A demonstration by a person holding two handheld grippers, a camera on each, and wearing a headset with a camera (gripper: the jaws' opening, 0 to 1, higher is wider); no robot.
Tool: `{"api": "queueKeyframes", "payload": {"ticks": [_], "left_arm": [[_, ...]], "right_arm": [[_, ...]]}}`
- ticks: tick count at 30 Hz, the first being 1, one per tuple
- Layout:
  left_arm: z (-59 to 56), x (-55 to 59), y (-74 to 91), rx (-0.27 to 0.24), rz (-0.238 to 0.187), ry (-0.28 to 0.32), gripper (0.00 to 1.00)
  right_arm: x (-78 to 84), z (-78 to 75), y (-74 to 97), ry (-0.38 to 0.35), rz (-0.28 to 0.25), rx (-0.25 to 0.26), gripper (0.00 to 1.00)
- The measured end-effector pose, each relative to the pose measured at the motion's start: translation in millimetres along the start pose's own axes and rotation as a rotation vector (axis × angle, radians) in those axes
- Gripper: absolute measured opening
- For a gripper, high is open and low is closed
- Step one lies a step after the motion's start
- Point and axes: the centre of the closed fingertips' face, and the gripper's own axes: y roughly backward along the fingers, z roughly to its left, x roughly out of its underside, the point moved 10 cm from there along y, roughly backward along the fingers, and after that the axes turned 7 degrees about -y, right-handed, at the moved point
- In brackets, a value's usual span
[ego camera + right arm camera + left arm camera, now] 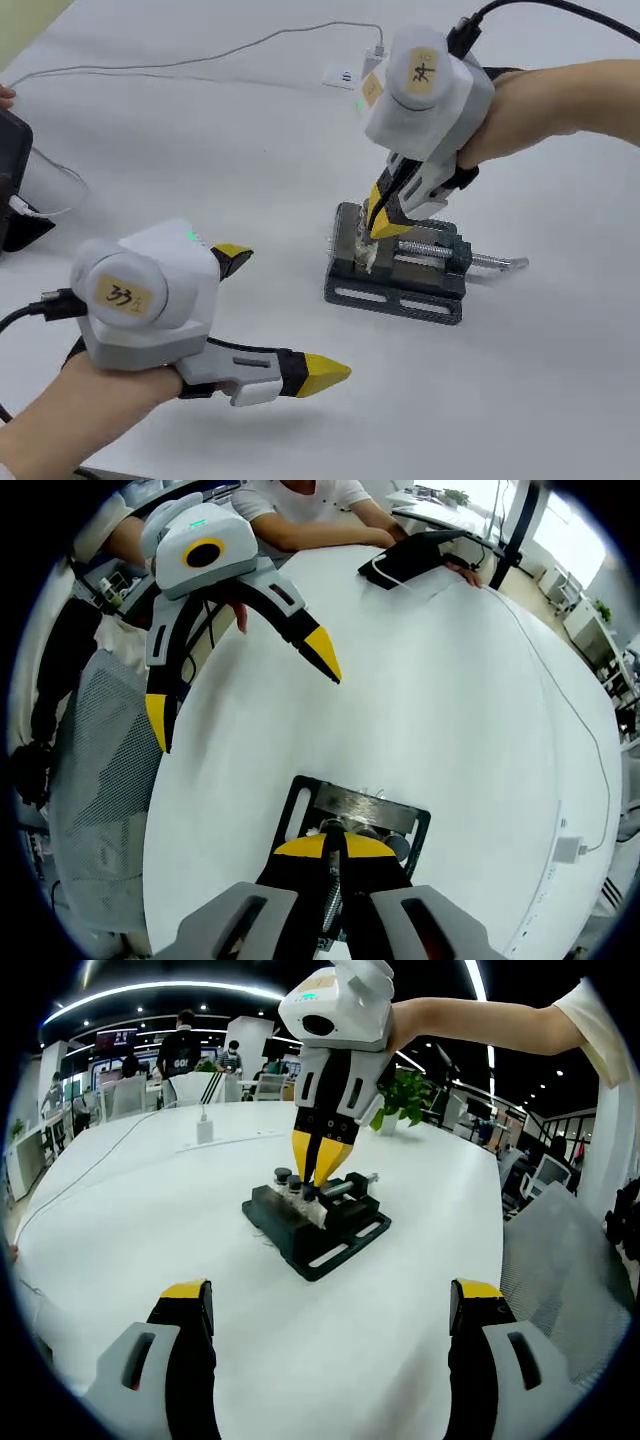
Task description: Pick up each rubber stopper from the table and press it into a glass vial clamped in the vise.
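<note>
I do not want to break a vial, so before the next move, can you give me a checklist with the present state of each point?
1. The vise sits flat on the table: ok.
2. The vials stand upright in the vise: ok.
3. The right tongs are just above the vials, tips together: ok.
4. A stopper sits between those tips: cannot tell.
5. The left tongs are open and apart from the vise: ok.
</note>
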Motion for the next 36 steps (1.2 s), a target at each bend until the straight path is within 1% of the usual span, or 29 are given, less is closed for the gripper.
{"api": "queueKeyframes", "payload": {"ticks": [3, 5, 6, 9, 11, 14, 20, 22, 23, 26, 28, 29, 30, 31, 32, 34, 35, 36], "left_arm": [[-0.1, 0.5, -0.3, 0.0, -0.001, 0.002, 0.98], [-0.1, 1.6, -0.9, 0.001, 0.0, 0.005, 0.98], [-0.1, 1.9, -1.2, 0.001, 0.001, 0.006, 0.98], [-0.6, 2.1, -2.5, 0.003, -0.001, 0.008, 0.98], [-1.0, 1.5, -3.4, 0.004, -0.003, 0.006, 0.98], [-0.3, 0.9, -4.4, 0.004, -0.008, 0.01, 0.98], [0.9, 1.3, -4.7, 0.001, -0.007, 0.014, 0.98], [1.2, 1.7, -4.8, 0.001, -0.005, 0.012, 0.98], [1.4, 2.1, -4.8, 0.0, -0.004, 0.014, 0.98], [1.8, 3.1, -5.3, -0.001, -0.003, 0.018, 0.98], [1.7, 3.6, -5.6, -0.001, -0.004, 0.021, 0.98], [1.6, 3.8, -5.6, -0.002, -0.005, 0.022, 0.98], [1.6, 4.2, -5.8, -0.003, -0.004, 0.023, 0.98], [1.6, 4.5, -5.8, -0.003, -0.003, 0.024, 0.98], [1.6, 4.8, -5.9, -0.003, -0.003, 0.026, 0.98], [1.7, 4.9, -5.6, -0.004, -0.002, 0.025, 0.97], [1.8, 4.8, -5.1, -0.006, -0.003, 0.027, 0.97], [1.8, 4.9, -4.7, -0.007, -0.004, 0.029, 0.97]], "right_arm": [[-0.7, 0.4, -0.3, -0.023, 0.015, 0.013, 0.0], [-2.6, 3.7, -0.6, -0.007, 0.025, 0.02, 0.0], [-3.1, 4.2, -0.4, -0.016, 0.029, 0.024, 0.0], [-3.9, 6.8, 0.9, -0.033, 0.023, 0.023, 0.0], [-2.3, 4.9, 0.4, -0.053, 0.006, 0.017, 0.0], [-1.9, 4.3, -0.3, -0.055, 0.002, 0.017, 0.0], [-4.5, 3.4, -1.7, -0.075, 0.024, 0.013, 0.0], [-6.3, 0.2, -2.9, -0.077, 0.028, 0.01, 0.0], [-4.7, 1.8, -2.6, -0.074, 0.035, 0.009, 0.0], [-6.8, 3.2, -3.3, -0.067, 0.052, 0.001, 0.0], [-7.8, 2.2, -3.7, -0.061, 0.054, -0.005, 0.0], [-8.9, 0.5, -4.9, -0.075, 0.051, -0.012, 0.0], [-9.6, 0.5, -5.0, -0.063, 0.059, -0.006, 0.0], [-11.7, 0.8, -5.4, -0.031, 0.077, -0.001, 0.0], [-13.5, 1.8, -6.7, -0.04, 0.084, 0.004, 0.0], [-12.7, 0.8, -7.1, -0.028, 0.09, 0.001, 0.0], [-11.9, 0.3, -5.8, -0.048, 0.087, -0.003, 0.0], [-11.5, -0.1, -5.6, -0.05, 0.086, -0.007, 0.0]]}}
